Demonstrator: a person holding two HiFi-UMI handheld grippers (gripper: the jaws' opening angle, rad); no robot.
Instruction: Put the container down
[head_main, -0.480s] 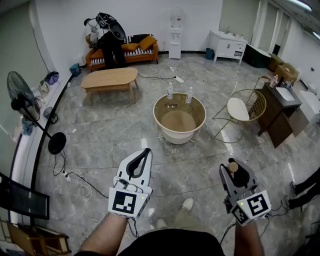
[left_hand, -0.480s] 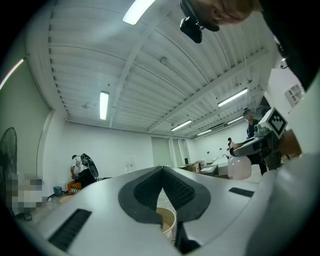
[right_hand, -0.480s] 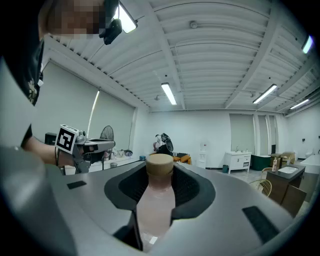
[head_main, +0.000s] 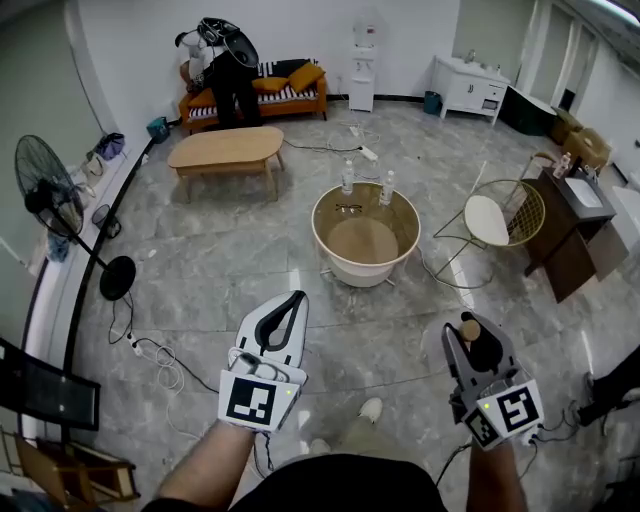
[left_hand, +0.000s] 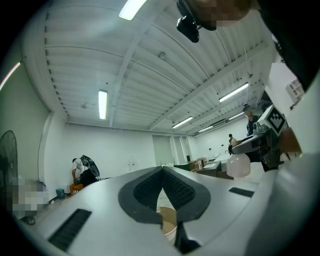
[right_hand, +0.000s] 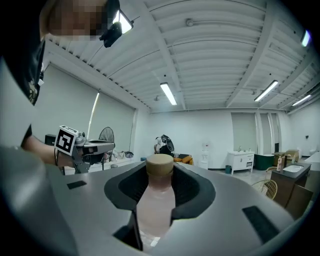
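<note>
The container (right_hand: 159, 194) stayed clenched in the right gripper's (head_main: 478, 347) jaws, well short of the round surface (head_main: 315, 232) and scarcely nearer than before, so not yet down. The left gripper's (head_main: 287, 312) jaws met, empty.

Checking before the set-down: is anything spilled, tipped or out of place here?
Nothing stands out. The bottle, capped, sits squarely in the right gripper's jaws; two other bottles stand upright on the round table.
</note>
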